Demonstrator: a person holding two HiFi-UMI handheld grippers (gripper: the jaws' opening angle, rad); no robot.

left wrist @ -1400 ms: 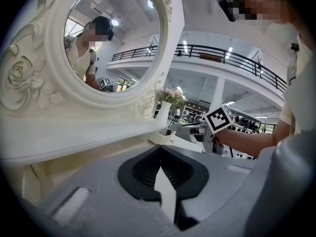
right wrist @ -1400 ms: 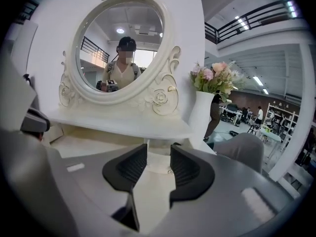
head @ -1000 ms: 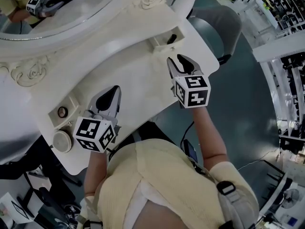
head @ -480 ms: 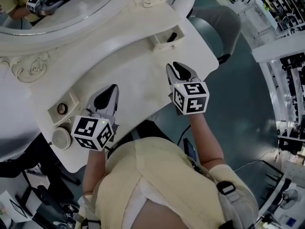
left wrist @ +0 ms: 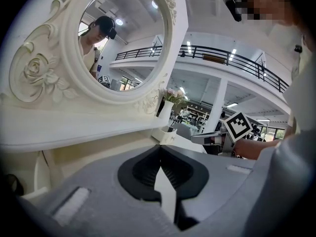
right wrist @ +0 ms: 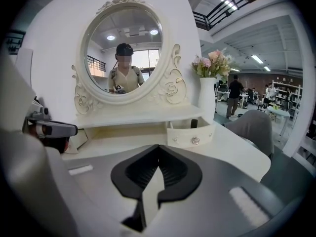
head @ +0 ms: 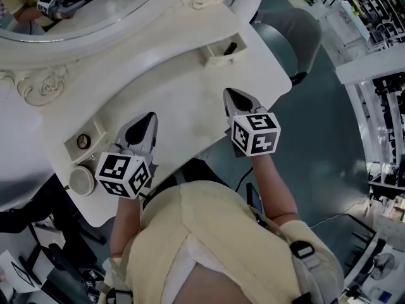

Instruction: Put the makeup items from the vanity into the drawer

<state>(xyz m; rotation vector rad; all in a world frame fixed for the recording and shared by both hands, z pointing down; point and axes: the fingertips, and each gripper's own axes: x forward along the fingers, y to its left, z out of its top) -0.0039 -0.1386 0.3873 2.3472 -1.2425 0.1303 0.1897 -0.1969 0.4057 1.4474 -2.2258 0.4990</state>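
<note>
Right tool (head: 231, 95) has been closing since the earlier frame and is now pressed together on nothing. It is also sitting a bit further back from the open right drawer (head: 215, 57), nearer the bench (head: 183, 100) front edge. Left tool (head: 149, 119) is hovering over the bench, jaws pressed together too, empty. Dark tube (head: 229, 48) is lying in the right drawer. Round cream jar (head: 81, 180) is sitting at the bench's left end, just beside the small left drawer (head: 100, 134), which is holding a round item (head: 82, 142).
</note>
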